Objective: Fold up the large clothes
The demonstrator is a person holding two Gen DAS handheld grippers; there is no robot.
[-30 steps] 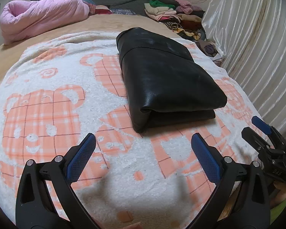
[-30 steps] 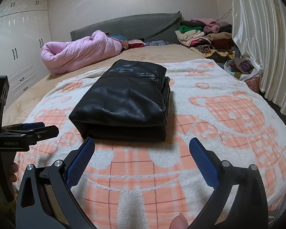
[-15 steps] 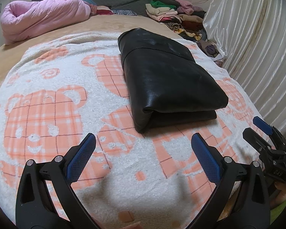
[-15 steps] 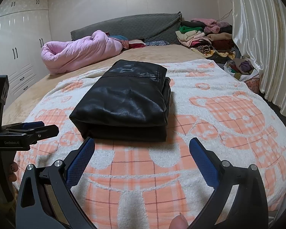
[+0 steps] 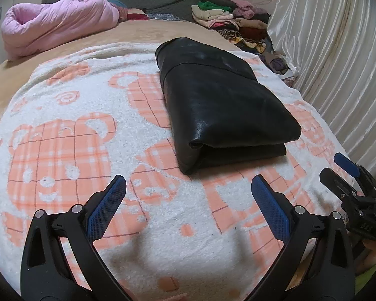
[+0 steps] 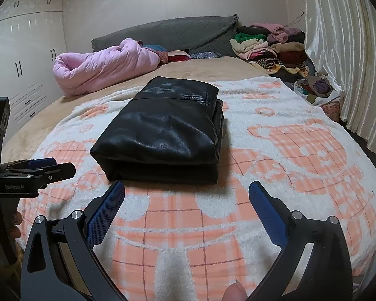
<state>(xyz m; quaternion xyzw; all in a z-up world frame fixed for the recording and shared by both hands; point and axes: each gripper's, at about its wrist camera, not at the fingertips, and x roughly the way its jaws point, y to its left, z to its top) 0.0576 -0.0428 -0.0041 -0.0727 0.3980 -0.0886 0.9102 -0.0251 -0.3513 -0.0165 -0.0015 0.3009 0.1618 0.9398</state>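
Nearest of all, the left gripper (image 5: pixel 188 188) with its black arms and blue pads is held with its jaws wide apart, and nothing is gripped in it. The right gripper (image 6: pixel 186 193), made the same way, is held wide apart too, and it is empty as well. Both are kept low over the near end of the fluffy white blanket with orange checked bears (image 6: pixel 300 145), which is spread over the bed.

A little further on, the black shiny leather-look garment (image 6: pixel 163 130) is seen lying on that blanket. It is folded into a neat thick block, with layers stacked at its near edge. It is not touched by either gripper.

So the folding of this piece looks finished. Perhaps only putting it away is left.

At the far end, a rolled pink puffy quilt (image 5: pixel 55 32) is seen, and a heap of mixed clothes (image 6: pixel 268 47) is piled by the shiny white curtain (image 6: pixel 343 50). More folding may be waiting there.
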